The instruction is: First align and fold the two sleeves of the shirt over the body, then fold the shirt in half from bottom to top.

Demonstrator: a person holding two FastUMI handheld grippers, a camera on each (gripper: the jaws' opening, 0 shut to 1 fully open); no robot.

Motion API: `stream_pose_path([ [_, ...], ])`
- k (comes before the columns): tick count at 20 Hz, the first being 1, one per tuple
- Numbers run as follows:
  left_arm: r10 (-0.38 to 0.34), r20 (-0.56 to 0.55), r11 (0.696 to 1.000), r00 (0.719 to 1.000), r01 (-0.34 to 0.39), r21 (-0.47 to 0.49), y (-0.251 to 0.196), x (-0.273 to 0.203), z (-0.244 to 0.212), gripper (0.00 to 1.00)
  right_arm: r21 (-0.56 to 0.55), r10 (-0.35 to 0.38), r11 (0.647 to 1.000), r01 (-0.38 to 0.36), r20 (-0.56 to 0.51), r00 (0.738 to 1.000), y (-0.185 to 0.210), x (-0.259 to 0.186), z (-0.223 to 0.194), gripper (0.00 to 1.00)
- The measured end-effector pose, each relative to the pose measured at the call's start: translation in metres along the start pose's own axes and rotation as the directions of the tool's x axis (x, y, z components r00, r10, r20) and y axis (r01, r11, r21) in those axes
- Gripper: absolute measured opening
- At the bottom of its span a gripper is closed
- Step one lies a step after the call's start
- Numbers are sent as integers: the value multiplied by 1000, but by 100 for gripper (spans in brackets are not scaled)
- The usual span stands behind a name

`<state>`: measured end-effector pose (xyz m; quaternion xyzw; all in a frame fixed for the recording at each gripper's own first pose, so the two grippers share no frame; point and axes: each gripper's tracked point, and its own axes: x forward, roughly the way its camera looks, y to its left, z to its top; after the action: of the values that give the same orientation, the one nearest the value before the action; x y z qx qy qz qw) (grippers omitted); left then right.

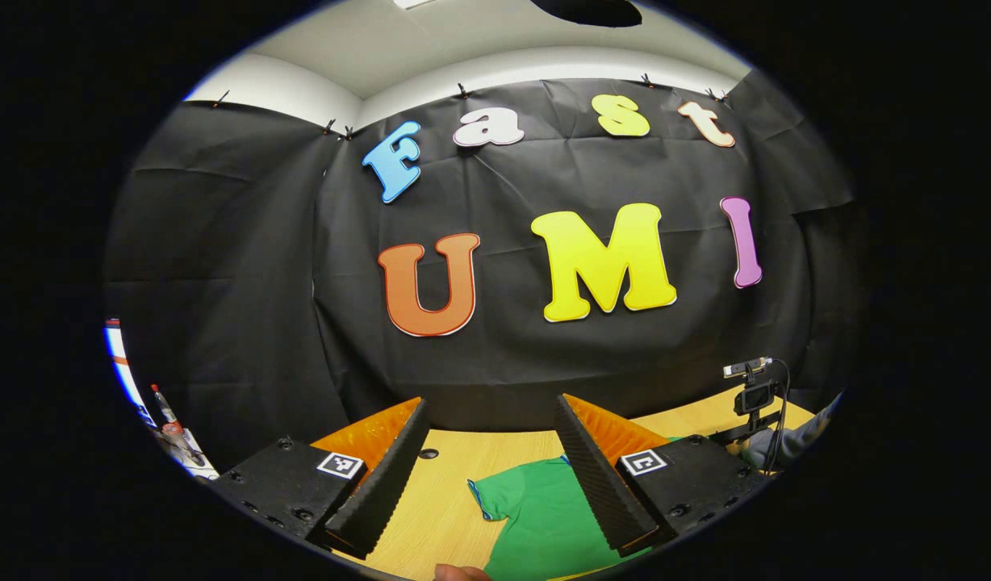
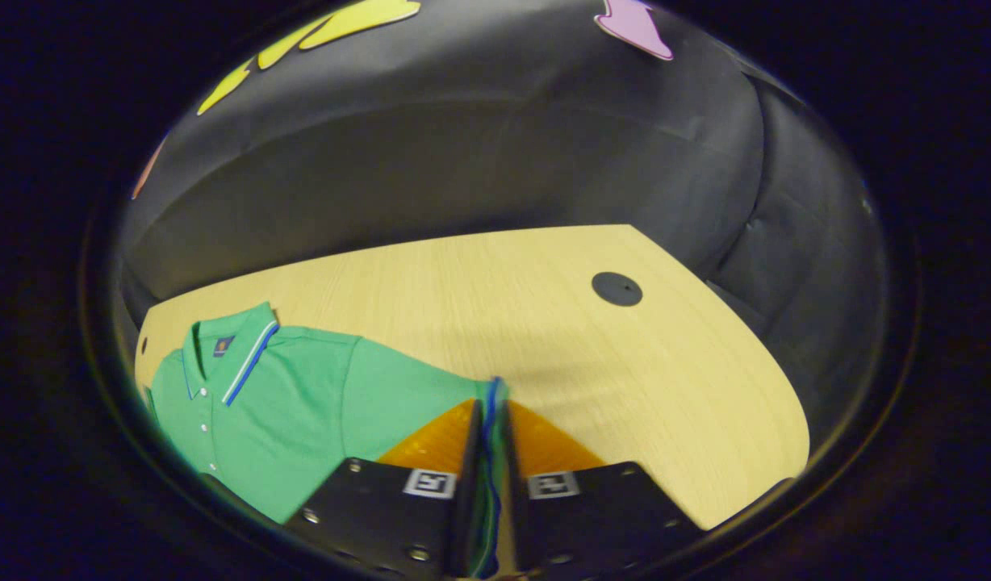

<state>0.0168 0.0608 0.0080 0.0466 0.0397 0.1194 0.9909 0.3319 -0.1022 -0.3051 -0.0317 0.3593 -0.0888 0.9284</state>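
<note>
At the bottom centre of the right gripper view, the right claw (image 2: 489, 436) pinches the shirt's sleeve edge (image 2: 493, 395); the green shirt (image 2: 302, 387) lies lower left on the tabletop (image 2: 625, 379). The left claw (image 1: 491, 452) gapes wide, empty, above it. No fold looks finished yet.

One shirt (image 2: 302, 395), two tools (image 1: 491, 452) (image 2: 490, 476)

This is a recording booth set up indoors, not a home. Black cloth (image 1: 245, 266) clipped along its top edge hangs as the walls across the upper and middle frame, under a white ceiling (image 1: 463, 40). A pale wood counter (image 2: 544, 323) fills the lower frame, and a small camera on a stand (image 1: 754, 395) sits at lower right.
</note>
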Motion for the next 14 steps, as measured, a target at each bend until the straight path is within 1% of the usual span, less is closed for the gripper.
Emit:
stream_pose_path([
  [1,0,-2,1000,1000,0,0,-1,0,0,100,2,-19,1000,19,-3,1000,2,1,2,6],
  [2,3,-4,1000,1000,-3,0,0,0,0,99,9,-26,1000,26,-4,1000,2,-2,2,1],
  [4,8,-1,1000,1000,-8,-2,2,-1,1,100,35,-21,999,21,-7,1000,2,-3,3,1],
  [6,16,-2,1000,1000,-16,-3,6,-4,0,99,54,8,998,-7,-7,1000,3,-3,3,1],
  [10,26,-9,999,1000,-26,-18,10,-5,-3,100,40,46,998,-45,-16,999,3,-8,3,1],
  [14,25,-24,999,999,-26,-34,10,-3,-9,100,57,102,993,-103,20,995,27,-24,11,1],
])
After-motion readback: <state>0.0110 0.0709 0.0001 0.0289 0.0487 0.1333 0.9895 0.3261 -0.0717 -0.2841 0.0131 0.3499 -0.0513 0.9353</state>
